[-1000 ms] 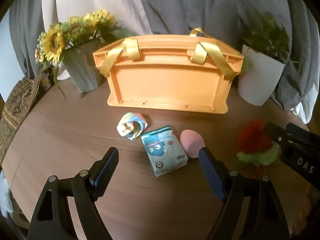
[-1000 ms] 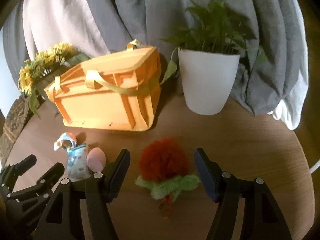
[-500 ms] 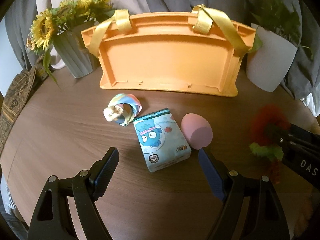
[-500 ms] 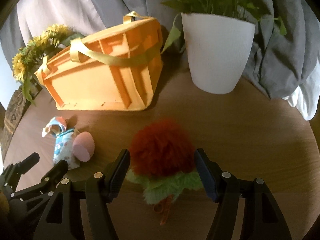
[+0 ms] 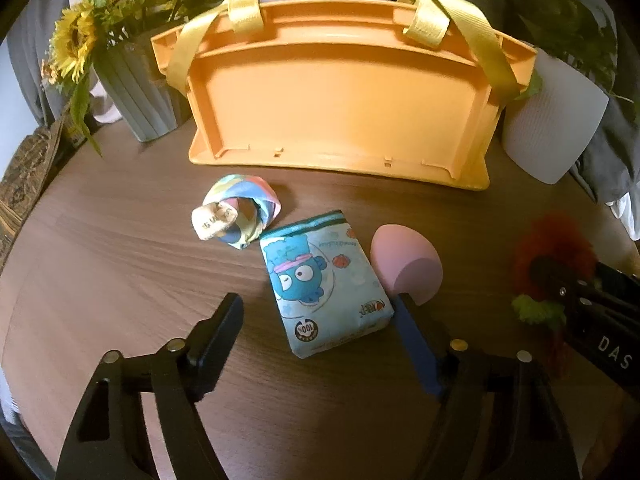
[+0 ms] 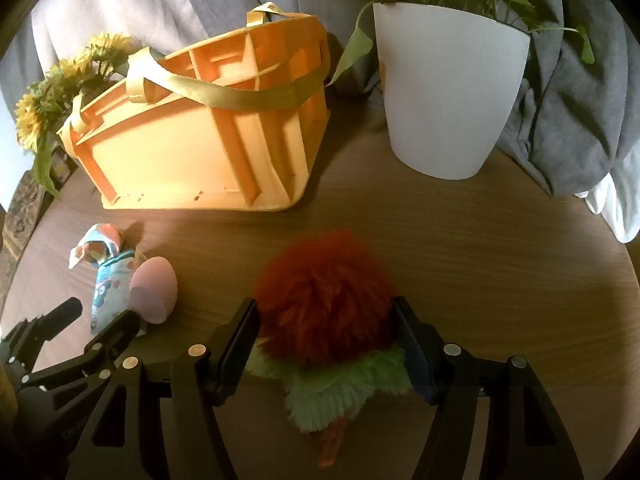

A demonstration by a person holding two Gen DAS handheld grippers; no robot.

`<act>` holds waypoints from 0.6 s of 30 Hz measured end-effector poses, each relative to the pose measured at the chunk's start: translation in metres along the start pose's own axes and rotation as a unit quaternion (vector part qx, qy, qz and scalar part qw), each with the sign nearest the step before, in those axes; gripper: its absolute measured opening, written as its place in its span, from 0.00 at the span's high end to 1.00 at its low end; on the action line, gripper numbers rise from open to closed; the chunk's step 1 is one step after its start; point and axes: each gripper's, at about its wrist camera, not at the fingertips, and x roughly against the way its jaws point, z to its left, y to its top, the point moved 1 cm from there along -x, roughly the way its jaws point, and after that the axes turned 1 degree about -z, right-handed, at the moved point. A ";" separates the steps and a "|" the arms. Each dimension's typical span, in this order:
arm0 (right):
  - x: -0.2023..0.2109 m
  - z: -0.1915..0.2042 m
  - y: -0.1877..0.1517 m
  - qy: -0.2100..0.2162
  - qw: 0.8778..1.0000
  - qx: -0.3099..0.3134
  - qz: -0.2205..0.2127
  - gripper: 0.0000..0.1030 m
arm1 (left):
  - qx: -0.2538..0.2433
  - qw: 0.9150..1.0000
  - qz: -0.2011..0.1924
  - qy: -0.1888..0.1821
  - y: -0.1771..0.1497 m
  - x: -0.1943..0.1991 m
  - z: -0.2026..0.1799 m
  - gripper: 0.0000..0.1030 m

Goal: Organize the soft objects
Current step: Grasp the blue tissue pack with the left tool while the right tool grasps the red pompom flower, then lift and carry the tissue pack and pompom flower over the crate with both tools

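A blue cartoon-print tissue pack (image 5: 324, 284) lies flat on the wooden table between the fingers of my left gripper (image 5: 316, 314). Its jaws are closing, and the pads stand clear of the pack. A pink egg-shaped sponge (image 5: 406, 264) rests just right of the pack, by the right fingertip. A rolled pastel cloth (image 5: 240, 216) lies behind the pack on the left. My right gripper (image 6: 323, 318) is open around a red fluffy toy (image 6: 324, 300) with a green ruff, whose fur brushes both fingers. The orange basket (image 5: 340, 100) with yellow straps stands behind all of them.
Sunflowers in a grey ribbed vase (image 5: 136, 92) stand left of the basket. A white potted plant (image 6: 448, 92) stands to its right. Grey cloth hangs behind. The round table's edge (image 6: 624, 264) curves close on the right.
Both grippers have come down and forward. The tissue pack now lies between the left fingers, which have narrowed. The red toy now fills the gap between the right fingers.
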 end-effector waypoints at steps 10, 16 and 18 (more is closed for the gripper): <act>-0.002 0.004 -0.004 -0.003 1.000 0.008 0.007 0.58 | 0.002 1.000 0.002 -0.023 -0.001 -0.003 0.004 0.48; 0.001 0.005 -0.005 -0.009 1.000 0.008 -0.001 0.67 | -0.003 1.000 -0.014 -0.022 -0.002 0.002 0.007 0.48; 0.004 0.007 -0.005 -0.011 1.000 0.009 -0.004 0.68 | -0.005 1.000 -0.021 -0.021 -0.001 0.005 0.007 0.48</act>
